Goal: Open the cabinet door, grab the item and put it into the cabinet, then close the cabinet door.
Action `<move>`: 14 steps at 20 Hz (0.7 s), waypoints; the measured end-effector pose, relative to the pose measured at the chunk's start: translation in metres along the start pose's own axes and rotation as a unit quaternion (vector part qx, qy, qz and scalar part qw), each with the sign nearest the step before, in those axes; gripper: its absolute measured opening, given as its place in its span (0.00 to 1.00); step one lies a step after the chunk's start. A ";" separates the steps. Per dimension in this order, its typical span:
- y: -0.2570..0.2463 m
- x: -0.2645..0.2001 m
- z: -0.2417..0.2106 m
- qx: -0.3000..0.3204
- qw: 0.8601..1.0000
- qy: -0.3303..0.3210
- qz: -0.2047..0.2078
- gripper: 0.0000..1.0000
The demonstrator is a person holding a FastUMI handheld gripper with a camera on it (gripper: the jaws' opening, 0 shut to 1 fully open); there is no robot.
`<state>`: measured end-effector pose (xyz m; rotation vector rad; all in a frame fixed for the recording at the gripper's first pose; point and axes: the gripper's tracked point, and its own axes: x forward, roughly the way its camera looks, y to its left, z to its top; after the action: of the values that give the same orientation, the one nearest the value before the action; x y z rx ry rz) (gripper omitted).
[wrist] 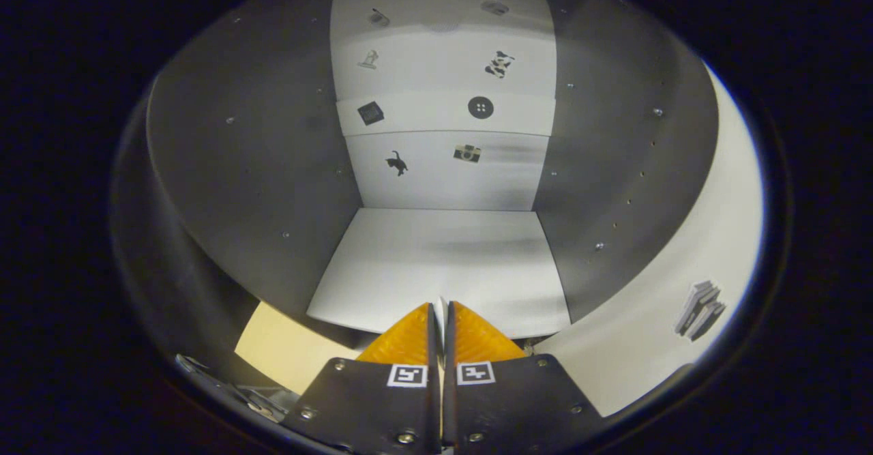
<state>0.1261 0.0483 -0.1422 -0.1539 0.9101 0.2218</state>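
Gripper: the gripper (438, 318) sits at the near edge of the scene with its two fingers (409, 339) drawn together, only a thin slit between them, and nothing held between them.
Cabinet: a white box-shaped cabinet (436, 264) with its interior exposed lies straight ahead, beyond the fingers; the fingertips reach just over the near edge of its floor panel.
Cabinet floor: a flat white panel, bare where it shows, running from the fingertips to the far wall.
Back wall: white horizontal boards (443, 114) at the far end, carrying small dark stickers.
Stickers: a black cat figure (396, 163) and a small camera picture (467, 153) on the lowest board; a dark square (370, 112) and a black round button (480, 107) on the board above; more small figures higher up, too blurred to identify.
Side walls: grey panels left (259, 148) and right (614, 141), each dotted with small metal screws.
Door: a white cabinet door (689, 284) stands swung out on the right, near side, bearing a grey sticker of stacked books (700, 310).
Counter: a pale yellow patch of counter (286, 349) shows near left, beside the fingers.
Item: cannot be told from this view.
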 end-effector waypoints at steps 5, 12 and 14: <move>-0.002 0.013 -0.004 -0.002 1.000 0.023 0.003 0.02; 0.001 0.023 0.012 0.026 1.000 0.005 0.013 0.13; 0.003 0.023 0.015 0.026 1.000 -0.005 0.015 0.15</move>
<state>0.1504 0.0570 -0.1516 -0.0914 0.9081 0.2262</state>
